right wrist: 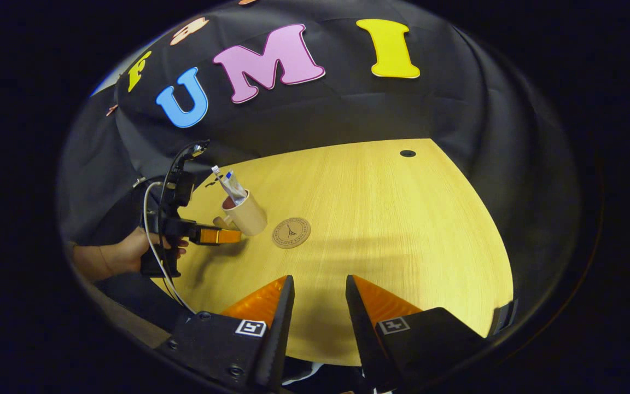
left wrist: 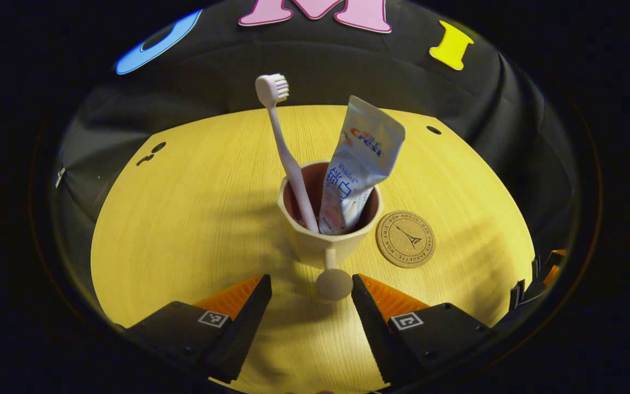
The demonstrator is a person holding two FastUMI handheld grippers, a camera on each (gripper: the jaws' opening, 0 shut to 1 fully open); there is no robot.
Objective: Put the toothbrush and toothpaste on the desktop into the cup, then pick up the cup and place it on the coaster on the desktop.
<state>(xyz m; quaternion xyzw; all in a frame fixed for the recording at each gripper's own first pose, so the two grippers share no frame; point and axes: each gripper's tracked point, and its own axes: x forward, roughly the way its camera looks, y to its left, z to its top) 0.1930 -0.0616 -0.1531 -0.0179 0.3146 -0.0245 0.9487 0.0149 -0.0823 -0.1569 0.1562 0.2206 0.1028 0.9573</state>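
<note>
with the white toothbrush (left wrist: 285,148) and toothpaste tube (left wrist: 359,164) standing in the beige cup (left wrist: 315,241), the left gripper (left wrist: 310,290) spreads wide around its handle (left wrist: 332,279); next, close, lift onto the round cork coaster (left wrist: 406,239).

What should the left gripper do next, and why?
Probably ease forward and shut on the cup's handle: the toothbrush and toothpaste already stand in the cup, the left gripper is open around the handle, and the coaster lies beside it.

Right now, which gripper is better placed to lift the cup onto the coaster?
The left gripper: its open fingers flank the cup handle. The right gripper sits farther back from the cup, beyond the coaster.
</note>
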